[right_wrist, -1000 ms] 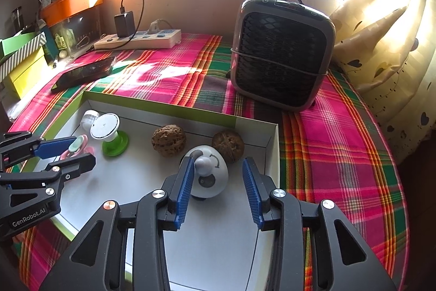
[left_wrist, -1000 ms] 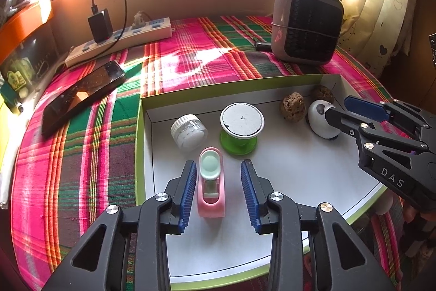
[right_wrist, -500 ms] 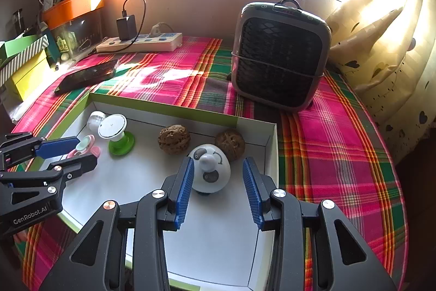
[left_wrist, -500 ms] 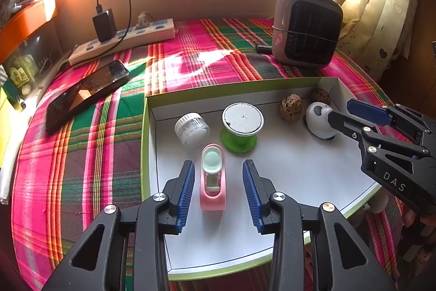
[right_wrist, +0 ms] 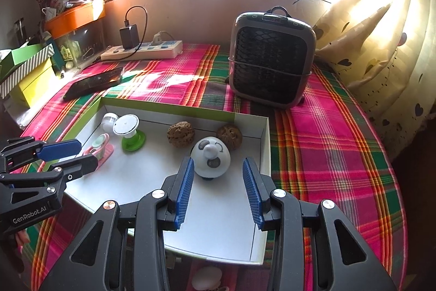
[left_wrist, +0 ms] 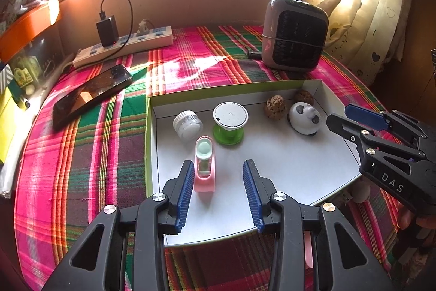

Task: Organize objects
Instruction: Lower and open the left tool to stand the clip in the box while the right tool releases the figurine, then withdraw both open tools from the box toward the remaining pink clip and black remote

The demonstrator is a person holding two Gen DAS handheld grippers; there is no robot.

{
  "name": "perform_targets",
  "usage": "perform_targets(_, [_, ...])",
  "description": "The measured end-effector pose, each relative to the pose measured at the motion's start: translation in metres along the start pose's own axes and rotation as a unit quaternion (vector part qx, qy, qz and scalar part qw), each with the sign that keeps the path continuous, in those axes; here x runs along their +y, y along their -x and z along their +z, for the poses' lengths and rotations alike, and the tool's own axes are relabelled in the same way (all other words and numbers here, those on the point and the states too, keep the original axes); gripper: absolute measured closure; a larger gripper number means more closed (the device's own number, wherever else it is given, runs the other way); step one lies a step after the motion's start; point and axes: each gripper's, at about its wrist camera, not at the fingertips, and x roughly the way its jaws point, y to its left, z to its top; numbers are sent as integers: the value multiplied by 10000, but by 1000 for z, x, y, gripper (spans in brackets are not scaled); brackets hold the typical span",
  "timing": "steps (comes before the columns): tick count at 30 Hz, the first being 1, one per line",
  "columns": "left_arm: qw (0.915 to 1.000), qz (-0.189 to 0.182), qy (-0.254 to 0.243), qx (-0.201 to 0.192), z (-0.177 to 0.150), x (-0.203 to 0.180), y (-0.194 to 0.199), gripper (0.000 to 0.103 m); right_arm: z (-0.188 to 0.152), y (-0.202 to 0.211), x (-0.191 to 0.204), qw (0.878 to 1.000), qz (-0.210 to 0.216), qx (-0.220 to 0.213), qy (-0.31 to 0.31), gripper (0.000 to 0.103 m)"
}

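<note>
1. Six small things sit in my shallow box [left_wrist: 148, 143], white inside with a lime-green rim, lying on the plaid cloth [left_wrist: 81, 154] in pink, green and dark red.
2. My left fingers [left_wrist: 218, 190] have just been opening; they stand apart with nothing gripped. The pink holder [left_wrist: 204, 168], with a pale mint disc at its top, lies at eleven o'clock of the gap, just beside the left pad and clear of it as far as I can tell.
3. Beyond it, at twelve o'clock, is a green-footed stand [left_wrist: 229, 124] with a round white top. At its ten o'clock lies a small white jar [left_wrist: 188, 124] on its side with a ribbed lid.
4. My right fingers [right_wrist: 218, 190] are also parted and hold nothing. The white dome toy [right_wrist: 209, 157], with grey patches and a round knob, sits at twelve o'clock just past the tips, apart from both pads.
5. Two brown, rough walnuts lie by the far wall: one [right_wrist: 181, 134] at eleven o'clock of the dome, the other [right_wrist: 229, 136] at one o'clock, almost touching it.
6. Outside the box, at twelve o'clock on the cloth, stands a grey heater [right_wrist: 272, 62] with black mesh. A black phone [left_wrist: 90, 97] and a white power strip [left_wrist: 122, 48] lie at ten o'clock.
</note>
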Motion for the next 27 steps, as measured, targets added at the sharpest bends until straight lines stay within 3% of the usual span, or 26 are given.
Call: perform_targets(27, [9993, -153, 140, -299, -44, -7, 50, 68, -45, 55, 14, 9989, 390, -169, -206, 64])
